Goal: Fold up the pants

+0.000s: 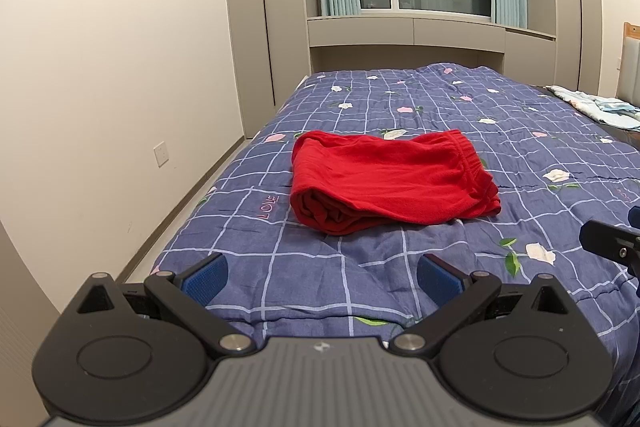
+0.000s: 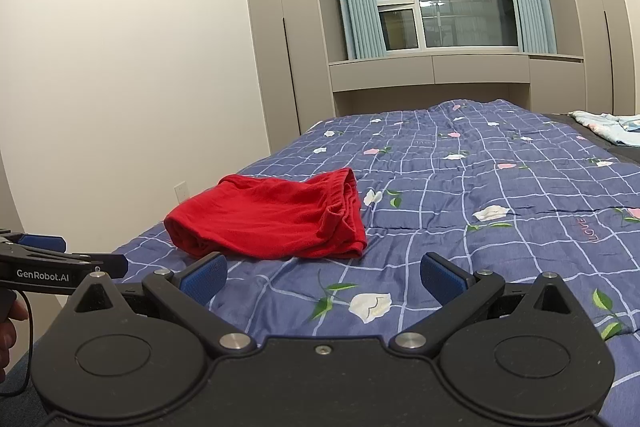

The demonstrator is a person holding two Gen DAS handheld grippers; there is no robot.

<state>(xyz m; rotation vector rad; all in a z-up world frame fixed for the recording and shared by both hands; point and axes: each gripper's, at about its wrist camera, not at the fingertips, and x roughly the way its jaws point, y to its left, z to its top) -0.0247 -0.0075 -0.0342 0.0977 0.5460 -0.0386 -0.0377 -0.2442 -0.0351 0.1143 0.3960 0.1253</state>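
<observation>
You're holding both tongs wide and empty, left gripper (image 1: pixel 322 279) and right gripper (image 2: pixel 323 279), hovering short of the pants (image 1: pixel 390 181). They're sitting folded on the quilt (image 1: pixel 460 115), so nothing's needing a grip.

left gripper (image 1: pixel 322 277): black linkage arms, 2 round hubs, silver pivot pins, blue textured pads (image 1: pixel 206 281), ribbed grey body | right gripper (image 2: pixel 322 277): same black build, blue pads, centre screw | left gripper's side: white "GenRobot.AI" lettering, thin black cable
</observation>
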